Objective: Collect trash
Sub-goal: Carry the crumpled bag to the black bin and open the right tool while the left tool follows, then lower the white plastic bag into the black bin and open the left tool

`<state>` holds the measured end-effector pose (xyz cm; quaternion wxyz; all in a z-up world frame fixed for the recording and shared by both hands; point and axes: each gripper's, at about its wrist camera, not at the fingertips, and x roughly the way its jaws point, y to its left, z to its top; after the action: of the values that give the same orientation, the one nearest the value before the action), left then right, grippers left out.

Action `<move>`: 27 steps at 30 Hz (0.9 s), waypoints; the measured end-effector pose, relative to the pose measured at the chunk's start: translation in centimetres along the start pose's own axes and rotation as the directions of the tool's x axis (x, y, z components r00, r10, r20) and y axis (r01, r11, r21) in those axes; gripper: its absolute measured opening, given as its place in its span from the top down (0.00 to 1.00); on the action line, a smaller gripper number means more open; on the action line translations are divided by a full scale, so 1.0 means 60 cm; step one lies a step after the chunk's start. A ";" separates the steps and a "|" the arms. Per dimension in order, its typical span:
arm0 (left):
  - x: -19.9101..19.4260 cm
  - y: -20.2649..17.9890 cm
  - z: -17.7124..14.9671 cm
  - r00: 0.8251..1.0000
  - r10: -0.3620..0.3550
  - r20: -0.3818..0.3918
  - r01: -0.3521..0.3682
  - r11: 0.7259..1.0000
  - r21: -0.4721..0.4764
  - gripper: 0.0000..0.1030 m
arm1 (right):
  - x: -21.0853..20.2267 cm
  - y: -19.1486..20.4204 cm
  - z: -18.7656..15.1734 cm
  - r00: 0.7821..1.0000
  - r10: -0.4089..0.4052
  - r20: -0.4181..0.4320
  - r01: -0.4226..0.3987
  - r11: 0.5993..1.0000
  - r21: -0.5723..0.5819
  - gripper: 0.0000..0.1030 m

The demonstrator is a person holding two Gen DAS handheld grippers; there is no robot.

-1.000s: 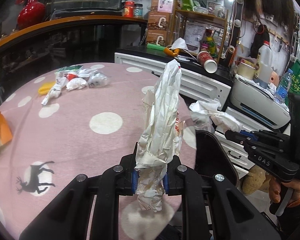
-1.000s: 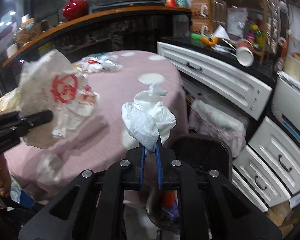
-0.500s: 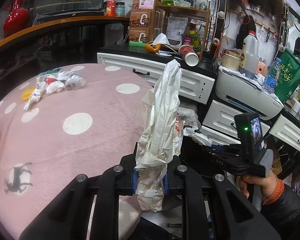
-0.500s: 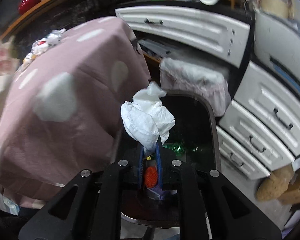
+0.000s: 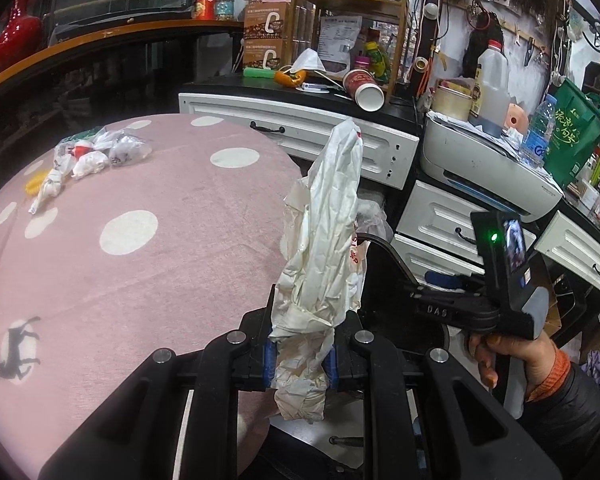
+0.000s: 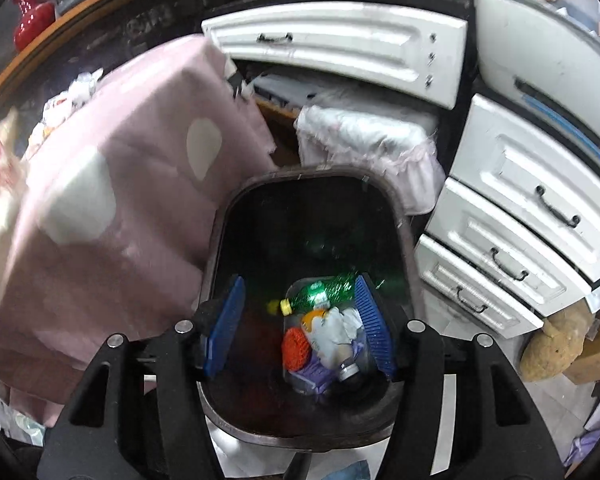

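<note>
Two claws, two jobs: the right claw [image 6: 298, 326] hangs spread and empty over the dark bin [image 6: 224, 216], while the left claw [image 5: 298, 354] pinches a crumpled white bag [image 5: 324, 248] near the table [image 5: 140, 280] edge. Next, I'd judge: swing it right and drop.

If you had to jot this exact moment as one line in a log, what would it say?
right gripper: open over trash bin | left gripper: shut on crumpled plastic bag | more trash on table
</note>
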<state>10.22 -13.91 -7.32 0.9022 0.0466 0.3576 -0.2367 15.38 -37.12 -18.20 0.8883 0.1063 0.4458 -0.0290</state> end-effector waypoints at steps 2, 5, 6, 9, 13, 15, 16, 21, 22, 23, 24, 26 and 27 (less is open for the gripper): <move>0.010 -0.009 0.001 1.000 -0.008 -0.011 0.009 1.000 0.014 0.82 | -0.017 -0.004 0.007 0.999 -0.020 0.033 0.020 1.000 0.004 0.36; 0.025 -0.022 0.002 0.999 -0.025 -0.028 0.026 0.999 0.030 0.82 | -0.045 -0.016 0.019 0.996 -0.042 0.085 0.041 0.999 0.015 0.34; 0.032 -0.029 0.003 0.999 -0.030 -0.036 0.032 0.999 0.040 0.82 | -0.053 -0.021 0.023 0.994 -0.050 0.097 0.049 0.999 0.020 0.34; 0.056 -0.047 0.007 0.997 -0.046 -0.062 0.050 0.997 0.066 0.82 | -0.074 -0.033 0.031 0.989 -0.071 0.131 0.066 0.997 0.037 0.30; 0.093 -0.066 0.008 0.992 -0.071 -0.103 0.080 0.993 0.088 0.82 | -0.093 -0.046 0.034 0.984 -0.082 0.160 0.074 0.996 0.057 0.24; 0.117 -0.076 0.008 0.989 -0.070 -0.130 0.083 0.992 0.099 0.82 | -0.098 -0.050 0.035 0.982 -0.088 0.167 0.079 0.995 0.062 0.24; 0.126 -0.080 0.007 0.987 -0.073 -0.142 0.088 0.991 0.101 0.82 | -0.101 -0.055 0.036 0.981 -0.091 0.169 0.080 0.994 0.070 0.24; 0.180 -0.101 0.003 0.976 -0.067 -0.209 0.094 0.988 0.122 0.82 | -0.107 -0.075 0.036 0.980 -0.092 0.177 0.074 0.992 0.106 0.24; 0.188 -0.105 0.001 0.974 -0.065 -0.219 0.094 0.988 0.125 0.81 | -0.107 -0.078 0.036 0.980 -0.093 0.177 0.074 0.991 0.112 0.24; 0.198 -0.112 -0.002 0.970 -0.067 -0.234 0.100 0.986 0.133 0.81 | -0.107 -0.080 0.035 0.980 -0.093 0.177 0.073 0.991 0.116 0.24; 0.203 -0.118 -0.004 0.967 -0.070 -0.244 0.108 0.984 0.143 0.81 | -0.107 -0.083 0.035 0.980 -0.094 0.177 0.073 0.990 0.121 0.24; 0.214 -0.131 -0.011 0.963 -0.073 -0.261 0.119 0.979 0.166 0.77 | -0.108 -0.089 0.034 0.980 -0.094 0.176 0.072 0.989 0.130 0.24; 0.218 -0.136 -0.014 0.959 -0.075 -0.272 0.125 0.977 0.173 0.75 | -0.108 -0.091 0.034 0.980 -0.095 0.174 0.072 0.988 0.134 0.24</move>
<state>14.24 -26.08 -15.97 0.8249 0.1445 0.4522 -0.3068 12.30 -43.19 -12.76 0.9145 0.1406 0.3650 -0.1039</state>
